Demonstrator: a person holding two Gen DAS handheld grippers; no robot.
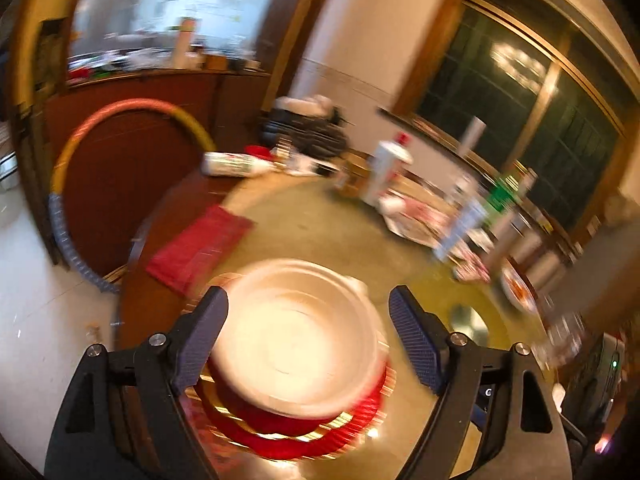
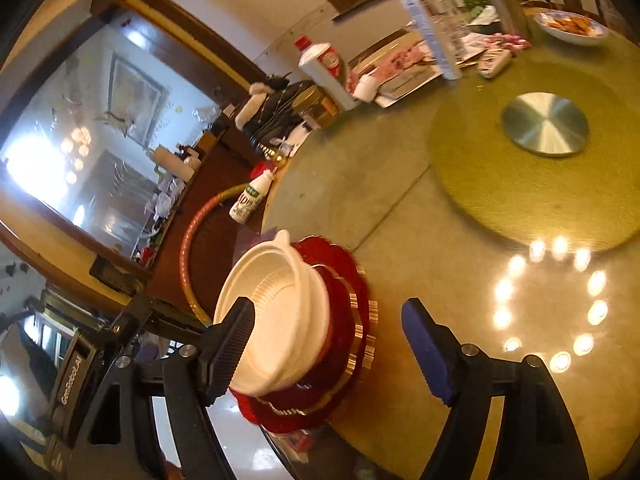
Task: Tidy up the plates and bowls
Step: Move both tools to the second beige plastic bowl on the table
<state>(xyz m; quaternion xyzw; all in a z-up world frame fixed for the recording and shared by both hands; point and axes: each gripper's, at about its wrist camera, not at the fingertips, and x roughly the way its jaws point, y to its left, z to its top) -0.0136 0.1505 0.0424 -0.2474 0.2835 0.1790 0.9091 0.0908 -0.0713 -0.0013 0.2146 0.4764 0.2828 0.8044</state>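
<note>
A white bowl (image 1: 298, 336) sits on top of a stack of red plates with gold rims (image 1: 304, 436) at the near edge of the round table. My left gripper (image 1: 308, 336) is open, its fingers on either side of the bowl and just above it; the view is motion-blurred. In the right wrist view the same white bowl (image 2: 276, 312) and red plates (image 2: 344, 320) lie at the table's edge. My right gripper (image 2: 328, 348) is open, its left finger (image 2: 228, 344) in front of the bowl's rim and its right finger (image 2: 428, 352) over bare table.
A green turntable (image 2: 520, 192) with a metal disc (image 2: 544, 124) fills the table's middle. Bottles (image 2: 324, 72), a tin, packets and a dish of food (image 2: 572, 28) crowd the far side. A red cloth (image 1: 200, 248) lies left of the stack. A hoop (image 1: 80, 152) leans on a cabinet.
</note>
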